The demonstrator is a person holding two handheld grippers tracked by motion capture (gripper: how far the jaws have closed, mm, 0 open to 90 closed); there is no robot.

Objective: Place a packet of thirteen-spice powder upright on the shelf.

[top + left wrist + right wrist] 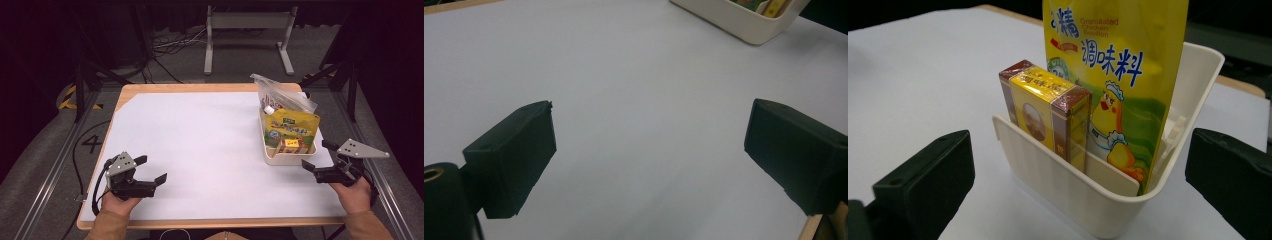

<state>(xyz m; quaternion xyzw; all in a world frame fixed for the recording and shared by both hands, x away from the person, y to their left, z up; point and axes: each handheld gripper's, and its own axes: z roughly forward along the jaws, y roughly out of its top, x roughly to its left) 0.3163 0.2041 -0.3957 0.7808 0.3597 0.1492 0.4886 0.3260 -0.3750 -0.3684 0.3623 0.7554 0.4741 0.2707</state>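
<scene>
My right gripper (314,156), jaws apart, faces the cream plastic bin (287,156) at right of frame. It holds a yellow seasoning pouch (1118,75) and a small yellow-brown box (1048,110). My left gripper (151,170) sits lower left, jaws apart.

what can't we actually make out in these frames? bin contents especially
- Clear plastic bag: contents unreadable in the high view, too small, glare.
- Yellow seasoning pouch: top cut off by the right gripper view's edge; bottom hidden behind the bin wall.
- Small yellow box: label print blurred, base hidden by that wall.
- Bin: cut off by the left gripper view's top edge.

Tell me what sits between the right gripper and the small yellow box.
Only the cream bin's near wall; the right gripper faces the small yellow box behind it, per the right gripper view.
</scene>
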